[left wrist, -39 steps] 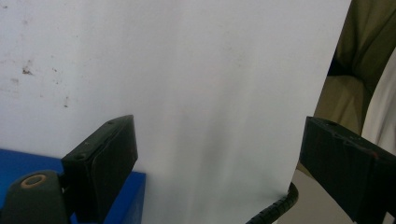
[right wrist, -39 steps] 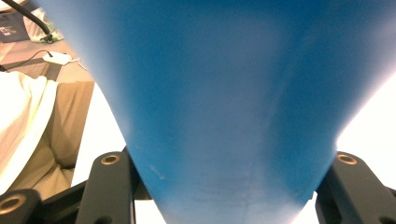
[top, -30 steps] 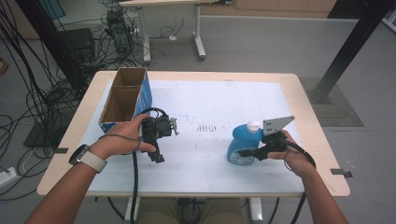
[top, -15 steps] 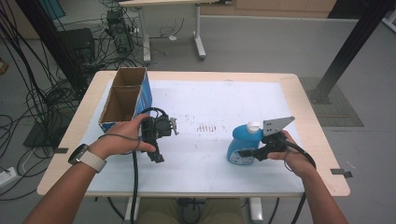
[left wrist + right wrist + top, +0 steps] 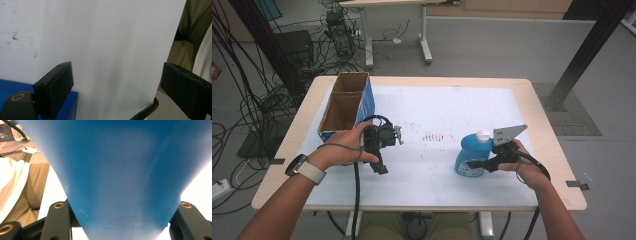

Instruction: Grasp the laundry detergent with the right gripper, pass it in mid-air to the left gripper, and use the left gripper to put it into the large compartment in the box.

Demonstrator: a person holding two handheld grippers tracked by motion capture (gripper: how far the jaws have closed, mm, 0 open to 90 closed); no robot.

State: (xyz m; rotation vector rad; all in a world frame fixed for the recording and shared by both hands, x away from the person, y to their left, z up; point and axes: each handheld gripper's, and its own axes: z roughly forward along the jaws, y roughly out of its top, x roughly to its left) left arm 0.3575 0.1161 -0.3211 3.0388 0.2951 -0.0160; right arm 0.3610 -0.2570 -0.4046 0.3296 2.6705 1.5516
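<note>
A blue bottle (image 5: 468,156) with a white cap (image 5: 483,135) stands on the white table top (image 5: 437,107) at the right. My right gripper (image 5: 474,164) comes at it from the right and is shut on its lower body. In the right gripper view the blue bottle (image 5: 120,170) sits wedged between the two black jaws of that gripper (image 5: 120,222). My left gripper (image 5: 380,169) is held just right of the cardboard box, tips pointing toward the table's near edge. In its own view, this left gripper (image 5: 117,82) stands open over bare white surface with nothing between the jaws.
An open cardboard box (image 5: 343,106) with blue sides and two compartments stands at the table's left. Ink specks (image 5: 432,136) mark the middle of the top. Cables and equipment (image 5: 334,35) lie on the floor beyond the far edge. A black post (image 5: 584,55) rises at the right.
</note>
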